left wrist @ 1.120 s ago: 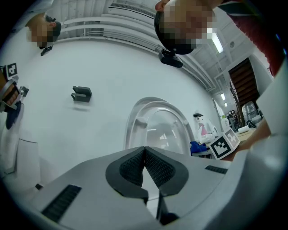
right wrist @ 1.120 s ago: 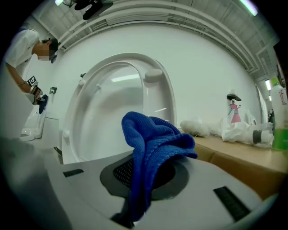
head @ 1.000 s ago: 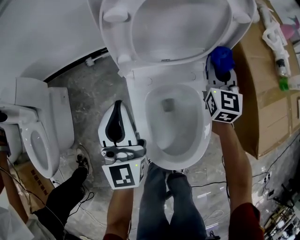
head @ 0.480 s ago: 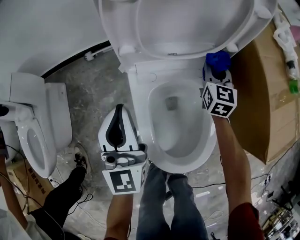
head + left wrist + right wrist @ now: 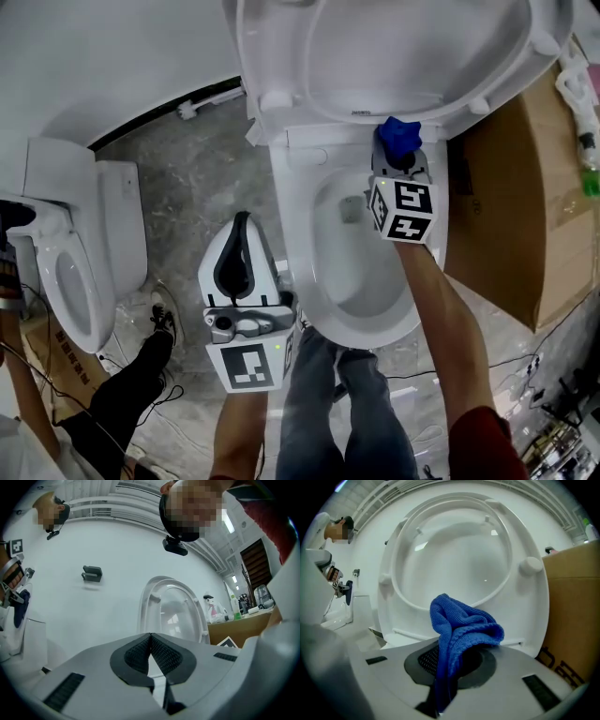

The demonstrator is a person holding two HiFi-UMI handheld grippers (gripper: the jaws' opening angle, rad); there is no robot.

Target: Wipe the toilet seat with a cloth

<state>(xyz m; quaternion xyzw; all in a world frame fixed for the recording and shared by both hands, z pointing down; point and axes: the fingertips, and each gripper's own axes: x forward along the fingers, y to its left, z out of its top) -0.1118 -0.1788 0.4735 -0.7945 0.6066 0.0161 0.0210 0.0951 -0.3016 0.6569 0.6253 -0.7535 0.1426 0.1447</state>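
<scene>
Cloth [image 5: 461,625], blue: clamped, bunched, in my right hand-held gripper [image 5: 450,663], upper middle of the head view, over the bowl's [image 5: 291,216] back rim, near the raised seat [image 5: 529,592].
Left hand-held gripper [image 5: 151,637]: closed, empty, left of the bowl.
Step, I judge: approach; contact not evident.
Next: press the cloth to the seat and sweep its ring.
</scene>
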